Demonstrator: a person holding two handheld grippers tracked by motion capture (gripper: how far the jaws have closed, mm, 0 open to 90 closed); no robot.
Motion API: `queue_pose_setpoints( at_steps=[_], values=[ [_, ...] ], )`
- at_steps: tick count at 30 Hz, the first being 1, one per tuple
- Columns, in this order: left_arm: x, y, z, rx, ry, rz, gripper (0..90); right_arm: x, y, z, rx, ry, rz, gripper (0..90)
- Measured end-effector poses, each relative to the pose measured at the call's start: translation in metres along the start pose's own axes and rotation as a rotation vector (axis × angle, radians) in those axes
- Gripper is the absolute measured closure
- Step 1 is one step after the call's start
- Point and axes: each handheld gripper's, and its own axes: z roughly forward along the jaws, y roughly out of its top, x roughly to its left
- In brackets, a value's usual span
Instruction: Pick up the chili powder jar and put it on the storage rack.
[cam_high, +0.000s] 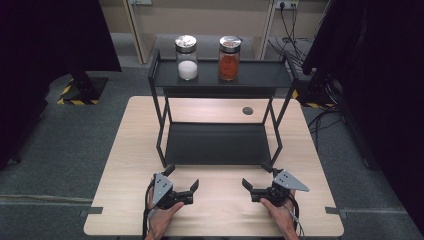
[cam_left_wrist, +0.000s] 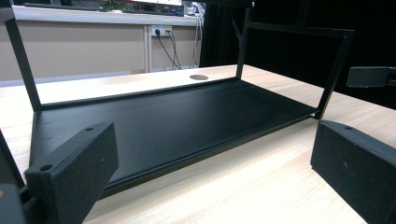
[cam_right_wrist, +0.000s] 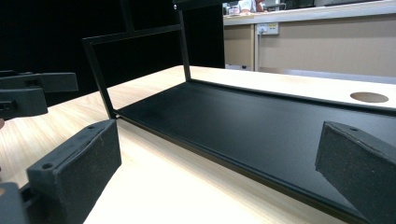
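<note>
Bare wood (cam_high: 220, 210) — between hand-held grippers

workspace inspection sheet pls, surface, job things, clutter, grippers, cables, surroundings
Surface: light wooden table with a round hole behind the rack.
Job's things: black two-tier rack; lower shelf bare; top shelf holds a jar of white contents and a jar of orange-red contents, both lidded and upright.
Clutter: nothing seen.
Grippers: left gripper and right gripper open, holding nothing, in front of the rack.
Cables: one trails from each gripper; more hang from a wall socket.
Surroundings: grey floor, black curtains, hazard-striped stand base.
</note>
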Motion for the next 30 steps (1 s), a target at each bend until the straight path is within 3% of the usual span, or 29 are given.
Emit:
queue_pose_setpoints(
  at_steps=[30],
  values=[
    [-0.0004, -0.0003, -0.0027, -0.002, 0.003, 0.000, 0.4, -0.0019, -0.0004, 0.0004, -0.003, 0.002, 0.007, 0.5]
  ],
)
